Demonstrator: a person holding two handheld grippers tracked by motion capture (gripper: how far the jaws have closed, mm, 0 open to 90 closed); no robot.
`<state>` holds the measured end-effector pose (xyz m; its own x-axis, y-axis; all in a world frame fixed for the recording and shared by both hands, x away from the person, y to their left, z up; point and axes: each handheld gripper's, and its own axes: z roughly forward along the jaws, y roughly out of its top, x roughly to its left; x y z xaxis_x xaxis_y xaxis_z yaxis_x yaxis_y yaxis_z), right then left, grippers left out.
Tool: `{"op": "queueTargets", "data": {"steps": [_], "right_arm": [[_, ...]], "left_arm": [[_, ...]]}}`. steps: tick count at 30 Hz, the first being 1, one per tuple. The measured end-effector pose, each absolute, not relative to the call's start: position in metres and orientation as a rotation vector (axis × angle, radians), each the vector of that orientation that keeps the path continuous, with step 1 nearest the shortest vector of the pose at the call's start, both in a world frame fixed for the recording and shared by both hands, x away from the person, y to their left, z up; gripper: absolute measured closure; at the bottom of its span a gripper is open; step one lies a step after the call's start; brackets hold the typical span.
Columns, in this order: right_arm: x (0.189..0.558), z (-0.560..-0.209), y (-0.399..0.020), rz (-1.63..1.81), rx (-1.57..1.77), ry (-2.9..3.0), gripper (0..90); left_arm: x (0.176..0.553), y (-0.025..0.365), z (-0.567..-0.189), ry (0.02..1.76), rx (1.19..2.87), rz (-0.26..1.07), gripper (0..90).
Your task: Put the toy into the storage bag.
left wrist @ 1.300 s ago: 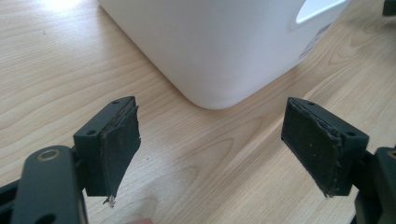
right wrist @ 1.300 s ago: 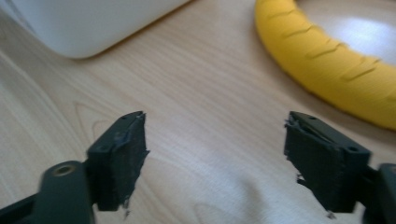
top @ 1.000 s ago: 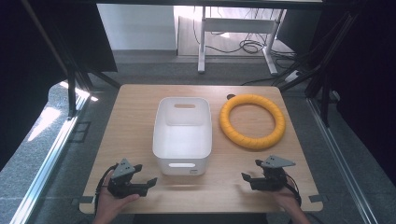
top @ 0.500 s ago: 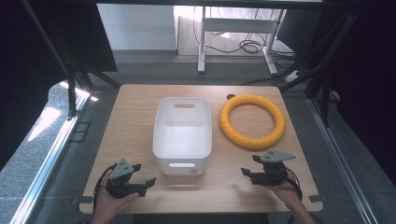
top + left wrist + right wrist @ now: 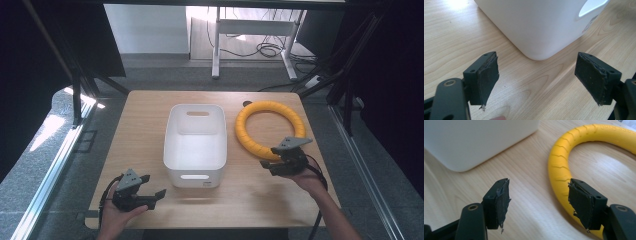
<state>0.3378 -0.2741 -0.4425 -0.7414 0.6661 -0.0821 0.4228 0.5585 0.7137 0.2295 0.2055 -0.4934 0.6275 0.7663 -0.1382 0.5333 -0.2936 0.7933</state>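
Since a second ago the right gripper (image 5: 280, 162) has travelled up the worktop (image 5: 250, 195) to the near edge of the yellow ring (image 5: 270, 129), its fingers (image 5: 580, 202) closing partway, gapped, nothing between them. Left gripper (image 5: 150, 194) waits by the white bin (image 5: 196, 150), fingers wide apart. Nothing is grasped; the ring lies right of the empty bin, its far arc cut off in the right gripper view.

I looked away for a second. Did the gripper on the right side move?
Yes. The right gripper has moved up the high view, away from the table's near edge, to the yellow ring. Its jaws have been closing, nothing between them.
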Motion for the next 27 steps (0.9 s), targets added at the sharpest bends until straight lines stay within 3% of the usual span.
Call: {"op": "queueTargets", "data": {"steps": [27], "right_arm": [[0.411, -0.446, -0.252, 0.728, 0.912, 2.634, 33.8]], "left_arm": [[0.229, 0.202, -0.493, 1.01, 1.984, 0.33, 19.3]]}}
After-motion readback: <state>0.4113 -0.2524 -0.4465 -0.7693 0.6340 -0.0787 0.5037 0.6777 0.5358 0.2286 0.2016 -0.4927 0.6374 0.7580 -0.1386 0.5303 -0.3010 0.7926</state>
